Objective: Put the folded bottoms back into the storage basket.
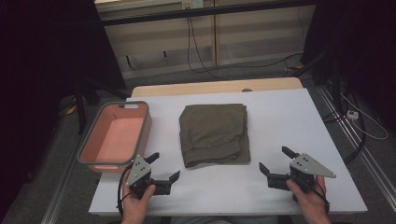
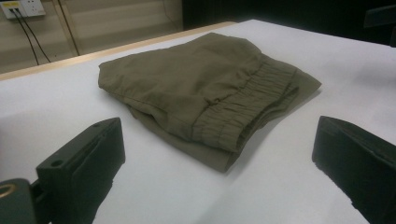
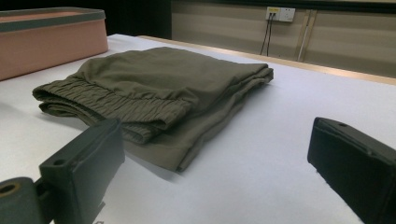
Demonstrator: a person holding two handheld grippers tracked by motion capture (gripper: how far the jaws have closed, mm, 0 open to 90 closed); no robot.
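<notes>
Pink bin (image 1: 92, 156) empty, beside folded olive garment (image 1: 214, 133).

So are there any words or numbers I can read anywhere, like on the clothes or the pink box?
None: no readable words, numbers or signs.
Folded olive shorts: plain cloth, no tag or print showing.
Pink bin: the pale patch on its far rim carries nothing readable.
Wall sockets: no legible marking.
Left gripper and right gripper: no lettering.
</notes>
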